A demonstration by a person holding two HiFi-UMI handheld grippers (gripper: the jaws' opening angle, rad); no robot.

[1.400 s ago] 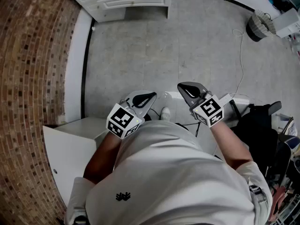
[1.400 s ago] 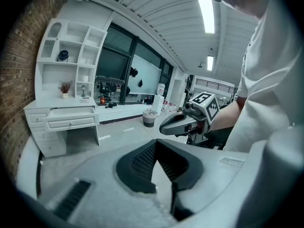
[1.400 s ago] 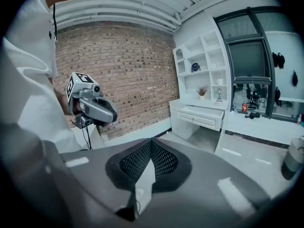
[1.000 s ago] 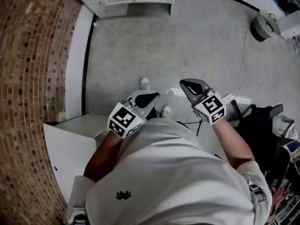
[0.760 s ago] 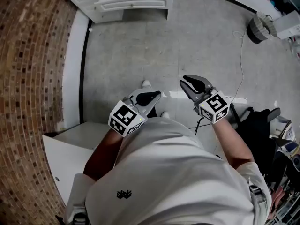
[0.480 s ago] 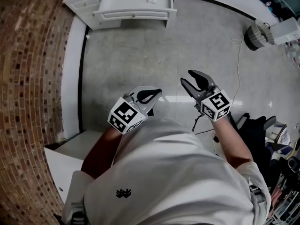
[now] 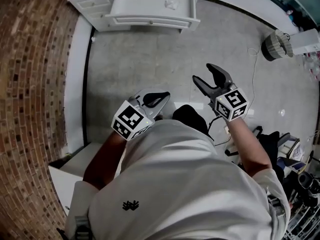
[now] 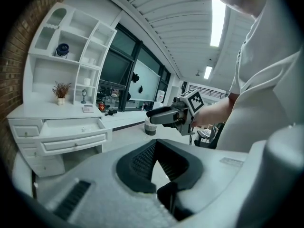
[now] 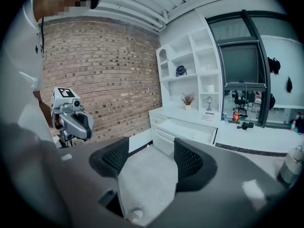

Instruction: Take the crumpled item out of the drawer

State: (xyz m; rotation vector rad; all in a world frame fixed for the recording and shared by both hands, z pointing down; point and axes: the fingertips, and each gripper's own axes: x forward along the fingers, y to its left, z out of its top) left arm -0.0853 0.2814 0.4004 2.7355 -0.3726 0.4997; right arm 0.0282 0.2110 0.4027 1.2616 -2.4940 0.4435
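Both grippers are out in front of the body, well short of the target. The white dresser [image 7: 92, 4] stands across the grey floor [image 7: 140, 59], its wide drawer [image 7: 150, 20] pulled out. The crumpled item [image 7: 171, 4] lies inside, a small pale lump towards the drawer's right end (too small to tell what it is made of).

Right gripper [image 7: 204, 73]: its jaws have just been opening and now stand wide apart, with nothing between them. Left gripper [image 7: 165, 95]: tips together, empty.

Risks as I read them:

- The item looks light and loose. Jaws spread this wide and coming in low could shove it along the drawer bottom or into a corner rather than straddle it. Cause: approach angle too shallow over the drawer front.
- A jaw could clip the drawer's front lip on the way in. Cause: descending before the tips are past the lip. A knock might also nudge the drawer partly shut.
- Closing on one fold only. A crumpled thing may unfold or slip free on the lift and drop back in or onto the floor.
- The closed left gripper can't steady the drawer by gripping; it could only press against it.
- A thin cable [image 7: 256, 49] trails over the floor to the right. It is off the straight line to the dresser, but drifting that way risks a snag underfoot.

Nothing grasped yet; the task has barely begun.
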